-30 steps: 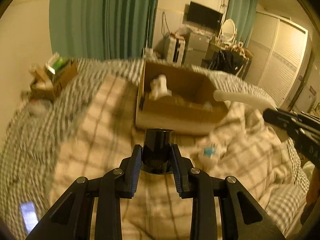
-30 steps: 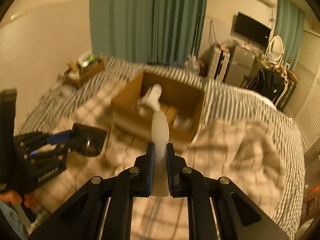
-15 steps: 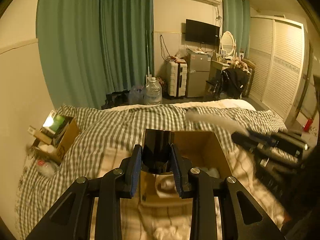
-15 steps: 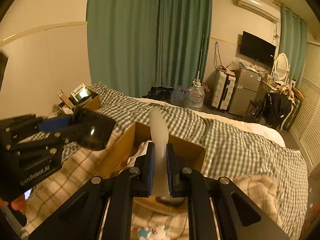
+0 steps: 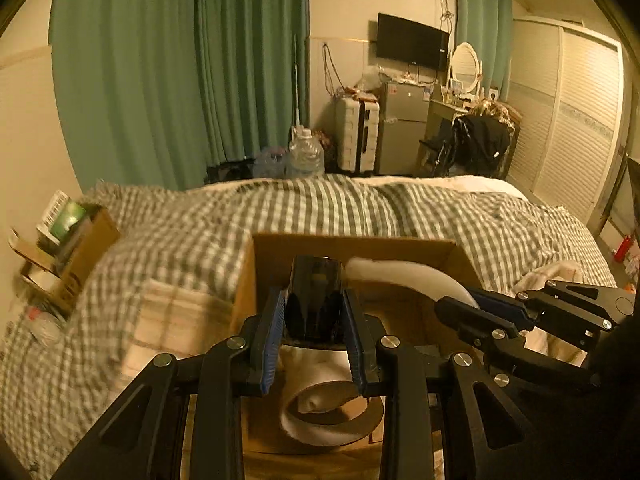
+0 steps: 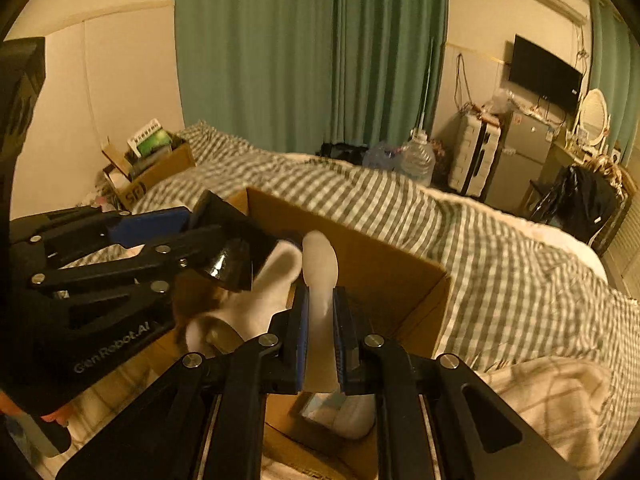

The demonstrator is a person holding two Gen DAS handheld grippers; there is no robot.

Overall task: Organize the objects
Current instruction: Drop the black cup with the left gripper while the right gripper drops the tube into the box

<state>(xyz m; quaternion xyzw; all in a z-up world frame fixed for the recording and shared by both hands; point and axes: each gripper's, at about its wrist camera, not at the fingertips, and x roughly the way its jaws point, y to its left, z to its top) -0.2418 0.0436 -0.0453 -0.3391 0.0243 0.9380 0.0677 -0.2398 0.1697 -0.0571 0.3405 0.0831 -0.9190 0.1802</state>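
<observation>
Left gripper [image 5: 314, 320] clamped narrow on a glossy black cup [image 5: 314, 300], dark cylinder with shiny reflective sides, held upright between the blue pads, over the near edge of the open cardboard box [image 5: 360, 246]. Right gripper [image 6: 320, 320] pinched tight on a white plastic spoon-like piece [image 6: 320, 276], pale, translucent, rounded tip pointing away, curved handle; from the left wrist view it arcs in from the right, tip just beside the cup's far rim. Both items hang above the box interior. Inside the box: a white tape roll [image 5: 324, 408] with brown inner core, lying at the near left, other white items under the right gripper, blurred. Box sits on a bed with a green-checked duvet [image 5: 360, 208]; cream plaid blanket [image 5: 176, 320] to its left. A smaller cardboard box [image 6: 160, 164] with books far left by the wall. Green curtains [image 5: 180, 72] behind.
</observation>
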